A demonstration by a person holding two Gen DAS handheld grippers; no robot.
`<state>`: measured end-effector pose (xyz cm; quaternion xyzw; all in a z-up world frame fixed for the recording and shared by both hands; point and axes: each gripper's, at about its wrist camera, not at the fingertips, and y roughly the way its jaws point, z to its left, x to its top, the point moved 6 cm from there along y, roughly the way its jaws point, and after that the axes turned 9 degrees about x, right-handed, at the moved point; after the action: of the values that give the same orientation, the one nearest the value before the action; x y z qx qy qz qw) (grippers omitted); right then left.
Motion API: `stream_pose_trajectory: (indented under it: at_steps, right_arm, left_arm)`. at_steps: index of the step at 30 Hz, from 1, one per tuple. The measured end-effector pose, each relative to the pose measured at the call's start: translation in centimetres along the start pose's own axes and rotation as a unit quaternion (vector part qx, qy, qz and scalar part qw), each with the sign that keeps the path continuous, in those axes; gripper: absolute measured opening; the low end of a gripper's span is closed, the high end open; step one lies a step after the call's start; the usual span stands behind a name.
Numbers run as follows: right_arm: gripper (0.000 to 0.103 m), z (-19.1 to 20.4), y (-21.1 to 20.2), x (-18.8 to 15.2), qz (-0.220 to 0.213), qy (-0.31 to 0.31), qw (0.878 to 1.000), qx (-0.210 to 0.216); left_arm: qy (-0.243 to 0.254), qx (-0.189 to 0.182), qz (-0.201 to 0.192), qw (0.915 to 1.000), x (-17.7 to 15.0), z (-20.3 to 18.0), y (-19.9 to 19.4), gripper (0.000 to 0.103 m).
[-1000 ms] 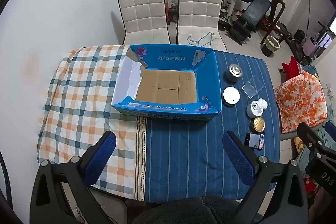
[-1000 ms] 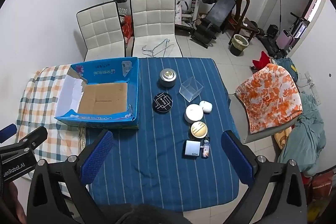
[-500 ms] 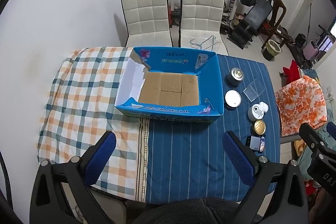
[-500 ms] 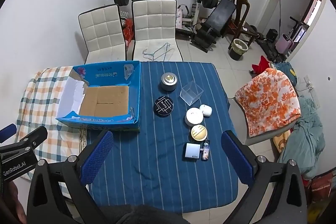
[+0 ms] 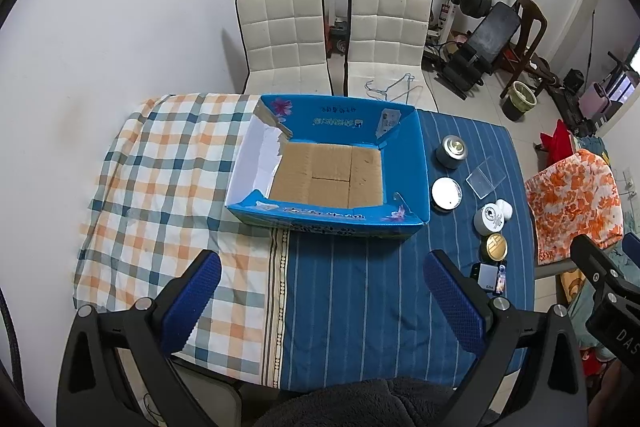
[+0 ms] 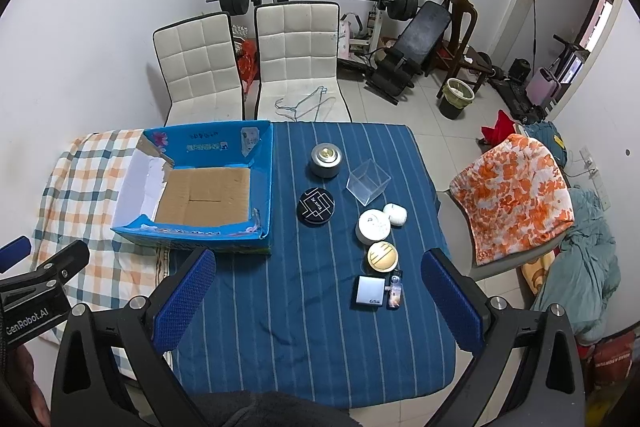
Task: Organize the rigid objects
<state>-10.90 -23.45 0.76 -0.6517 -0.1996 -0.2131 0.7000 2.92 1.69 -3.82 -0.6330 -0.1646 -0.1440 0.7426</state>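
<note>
An empty blue cardboard box (image 5: 404,163) (image 6: 262,163) with a brown floor sits mid-table. To its right on the blue striped cloth lie a silver tin (image 6: 326,159), a clear plastic cube (image 6: 368,182), a black round case (image 6: 316,206), a white round tin (image 6: 373,226), a white earbud case (image 6: 395,214), a gold-lidded tin (image 6: 383,256), a small grey box (image 6: 369,292) and a tiny bottle (image 6: 394,291). My left gripper (image 5: 320,303) is open, high above the table's near edge. My right gripper (image 6: 316,301) is open too, above the near cloth, holding nothing.
The table (image 5: 168,195) wears a checked cloth on the left and blue stripes on the right. Two white chairs (image 6: 248,67) stand behind it, one with wire hangers (image 6: 304,105). An orange floral chair (image 6: 512,195) is at the right; gym equipment (image 6: 400,39) lines the far wall.
Both grippers have risen and drawn back a little, so the table and box look slightly smaller and lower in view. Nothing on the table has moved.
</note>
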Motion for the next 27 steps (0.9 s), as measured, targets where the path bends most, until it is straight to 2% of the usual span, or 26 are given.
stream_pose_trajectory:
  at_steps: [27]
  right_arm:
    - [0.103, 1.5, -0.9, 0.4, -0.018, -0.005, 1.0, 0.007]
  left_arm:
    - [-0.006, 0.007, -0.022, 0.9997, 0.1, 1.3, -1.0, 0.103]
